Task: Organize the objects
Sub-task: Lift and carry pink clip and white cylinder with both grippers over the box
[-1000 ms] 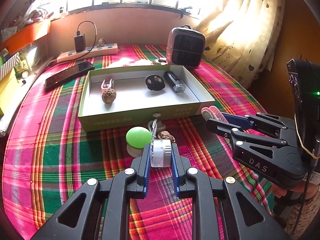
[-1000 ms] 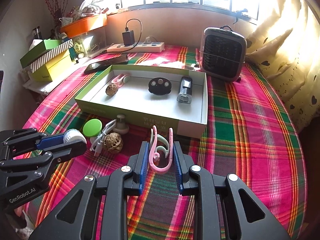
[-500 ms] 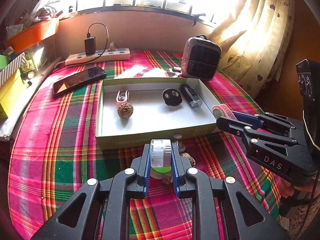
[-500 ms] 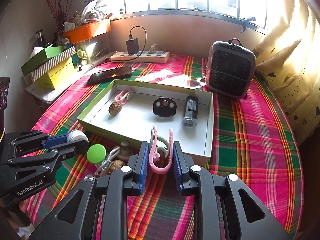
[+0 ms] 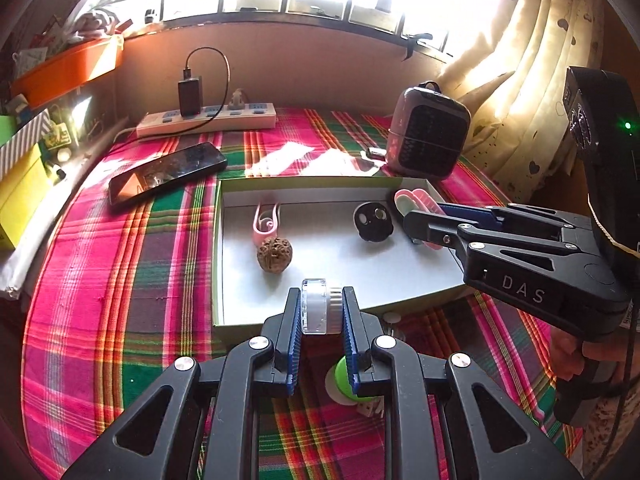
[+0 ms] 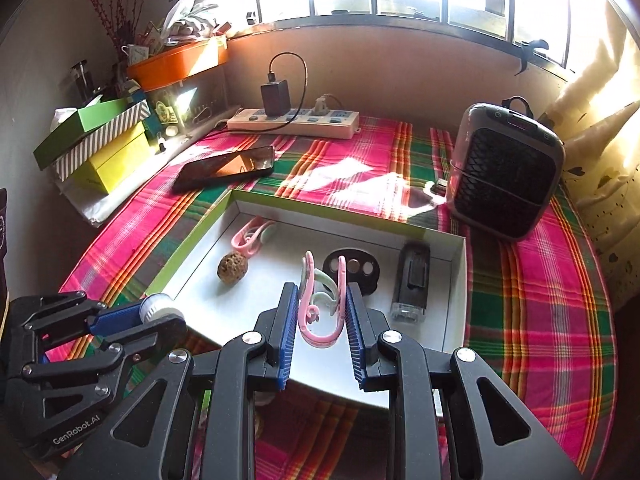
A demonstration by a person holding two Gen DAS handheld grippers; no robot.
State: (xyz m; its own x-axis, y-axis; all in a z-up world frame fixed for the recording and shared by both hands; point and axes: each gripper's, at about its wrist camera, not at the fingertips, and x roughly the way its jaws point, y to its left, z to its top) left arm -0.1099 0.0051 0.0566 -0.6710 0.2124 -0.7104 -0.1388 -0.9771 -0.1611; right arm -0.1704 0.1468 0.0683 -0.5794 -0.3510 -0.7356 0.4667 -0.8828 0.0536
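Both hand-held grippers carry items over the tray.
Left hand-held gripper (image 5: 321, 312) clenches a small white jar (image 5: 318, 306); right hand-held gripper (image 6: 322, 308) grasps a pink clip (image 6: 320, 300), possibly an ear hook. Lower each onto bare tray (image 5: 218, 260) floor at centre frame, clear of the walnut (image 5: 274, 254), before letting go.

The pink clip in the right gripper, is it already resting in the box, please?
Not yet: the pink clip sits clamped between the right gripper's pads above the box.

The round green-topped object (image 5: 345, 376) on the plaid cloth shows only in part — the left gripper's (image 5: 321, 308) blue-padded fingers cover the rest. The printed lettering on the shallow green-rimmed cardboard box (image 6: 192, 236) is hidden from both views. The window panes are blown out to white — nothing outside can be made out.
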